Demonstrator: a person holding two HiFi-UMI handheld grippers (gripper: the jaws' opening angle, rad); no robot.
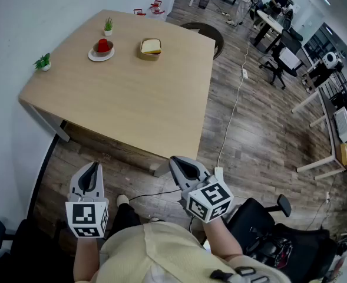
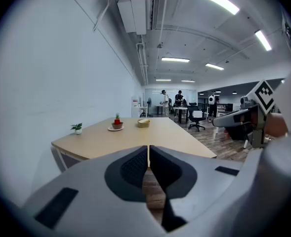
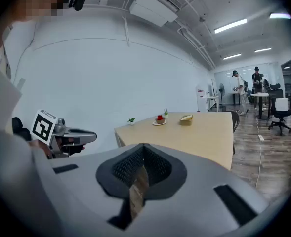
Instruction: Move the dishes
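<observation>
1. Tan wood forms the top of the counter [image 1: 132, 99], which stands against a white wall with a wood-plank floor [image 1: 261, 134] around it.
2. Toward the counter's far side sits a white plate [image 1: 93, 56] carrying a red cup [image 1: 103, 45]. A tan bowl [image 1: 149, 54] with something yellow in it stands near the plate on its right, not touching it.
3. A small green plant [image 1: 108, 26] in a white pot stands just behind the plate, and a second potted plant [image 1: 43, 62] sits at the counter's left corner by the wall.
4. The left gripper [image 1: 91, 171] is held off the counter's near edge, over the floor and well apart from the dishes. The left gripper view shows its jaws pressed together with nothing between them.
5. The right gripper [image 1: 180, 165] hovers just off the counter's near right corner, also well short of the dishes. The right gripper view shows its jaws closed and holding nothing.
6. Both grippers point toward the counter and slightly downward, with their marker cubes close to the person's body.
7. A white cable [image 1: 235, 108] trails across the floor to the right of the counter, and a black office chair [image 1: 267, 229] stands at the person's right side.
8. More desks, chairs and a few people fill the far end of the room, too small to make out in detail.
</observation>
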